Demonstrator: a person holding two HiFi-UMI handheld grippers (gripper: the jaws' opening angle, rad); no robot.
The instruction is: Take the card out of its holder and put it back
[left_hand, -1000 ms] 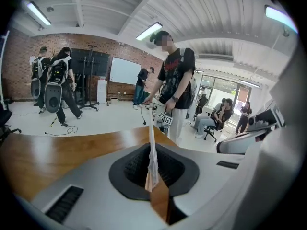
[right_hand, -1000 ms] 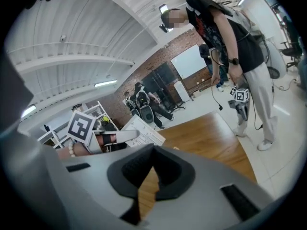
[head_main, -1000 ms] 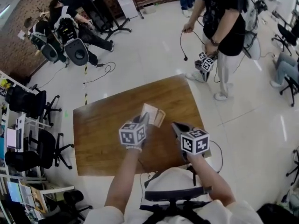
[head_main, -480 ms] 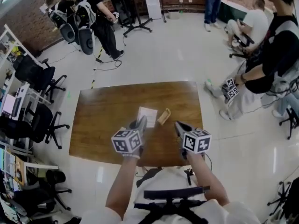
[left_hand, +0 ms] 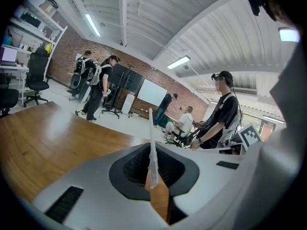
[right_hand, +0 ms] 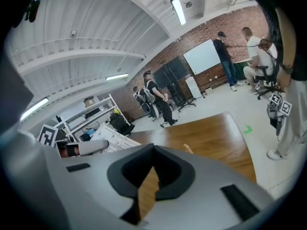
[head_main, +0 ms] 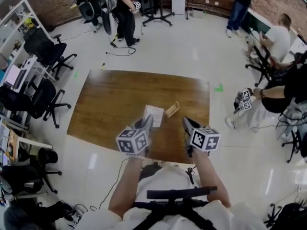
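A thin white rectangular card [head_main: 154, 115] is clamped edge-on between the closed jaws of the left hand-held gripper [head_main: 147, 122]. It is held over the brown wooden bench [head_main: 110, 104], just left of the small tan wooden card holder [head_main: 171, 110], which is set on the bench apart from the card. The right hand-held gripper [head_main: 186, 123] is held near the holder's right side, its jaws drawn together with nothing between them.

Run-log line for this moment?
card out of holder | left gripper shut on card | right gripper shut, empty | holder on table
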